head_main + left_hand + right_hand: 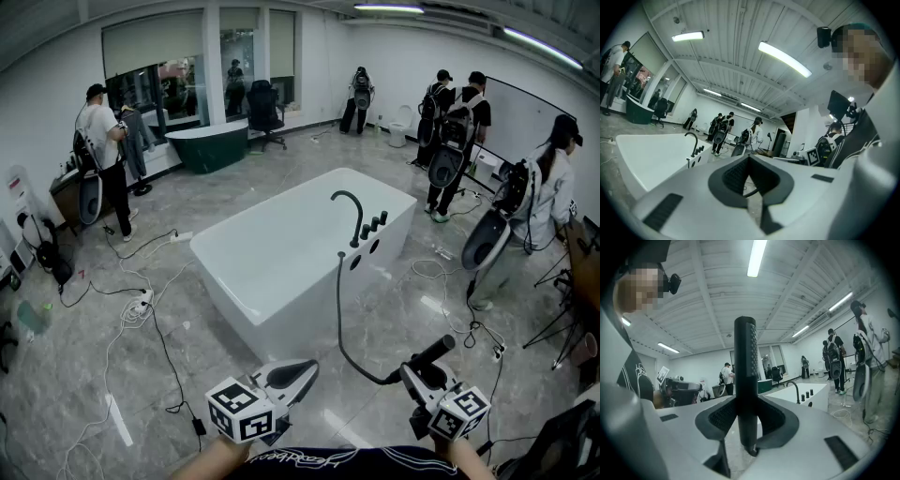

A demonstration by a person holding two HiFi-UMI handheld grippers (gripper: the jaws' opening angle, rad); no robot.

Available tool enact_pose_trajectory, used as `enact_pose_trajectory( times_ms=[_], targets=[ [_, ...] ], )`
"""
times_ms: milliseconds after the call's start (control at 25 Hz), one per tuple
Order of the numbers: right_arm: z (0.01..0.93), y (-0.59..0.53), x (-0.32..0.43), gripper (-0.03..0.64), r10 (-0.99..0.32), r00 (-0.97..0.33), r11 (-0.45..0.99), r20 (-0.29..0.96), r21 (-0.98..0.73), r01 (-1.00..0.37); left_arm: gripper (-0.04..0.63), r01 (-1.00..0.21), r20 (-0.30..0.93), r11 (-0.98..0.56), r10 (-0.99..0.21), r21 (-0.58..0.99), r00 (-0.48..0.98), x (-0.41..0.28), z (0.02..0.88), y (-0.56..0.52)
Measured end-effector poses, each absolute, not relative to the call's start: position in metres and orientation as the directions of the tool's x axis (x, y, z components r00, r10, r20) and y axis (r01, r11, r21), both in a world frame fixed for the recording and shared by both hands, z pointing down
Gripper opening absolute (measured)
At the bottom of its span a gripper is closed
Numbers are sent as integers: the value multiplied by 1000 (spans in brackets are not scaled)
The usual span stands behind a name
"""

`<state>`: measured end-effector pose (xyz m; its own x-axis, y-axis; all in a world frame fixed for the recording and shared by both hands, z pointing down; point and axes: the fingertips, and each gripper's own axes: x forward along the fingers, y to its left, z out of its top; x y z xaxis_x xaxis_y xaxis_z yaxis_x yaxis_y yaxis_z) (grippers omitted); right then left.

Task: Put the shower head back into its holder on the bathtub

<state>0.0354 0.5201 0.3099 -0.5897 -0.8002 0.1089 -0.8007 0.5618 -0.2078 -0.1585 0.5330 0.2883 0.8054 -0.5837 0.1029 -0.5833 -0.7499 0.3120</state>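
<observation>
A white bathtub (pixel 281 202) stands mid-room with a black curved faucet (pixel 349 202) and black knobs (pixel 373 225) on its right rim. A black hose (pixel 341 328) runs from the tub's near right corner down over the floor to the black shower head (pixel 433 352). My right gripper (pixel 422 367) is shut on that shower head, well short of the tub; in the right gripper view the wand (pixel 745 371) stands upright between the jaws (pixel 746 413). My left gripper (pixel 291 373) is shut and empty (pixel 749 161), pointing toward the tub (pixel 647 159).
Several people with backpack gear stand around the room's edges. A dark green tub (pixel 208 145) and an office chair (pixel 265 111) are at the back. Cables and a power strip (pixel 141 305) lie on the marble floor left of the tub; more cables (pixel 478 333) lie to the right.
</observation>
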Motion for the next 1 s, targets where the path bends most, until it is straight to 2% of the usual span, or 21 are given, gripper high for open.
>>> enact_pose_trajectory(
  times_ms=[320,560,800,1000],
  targets=[
    [310,516,40,137,-804,-587,561,99,-200,-803,3,-586,107,-749,-585,311,804,-156,294,530],
    [296,520,35,137,-786,-617,598,39,-208,-774,3,-584,124,-756,-576,297,808,-148,297,533],
    [299,521,35,137,-773,-634,609,31,-246,-754,3,-560,114,-784,-552,267,826,-141,303,537],
    [310,511,51,137,-770,-635,605,51,-258,-754,5,-551,152,-790,-530,271,834,-125,325,530]
  ],
)
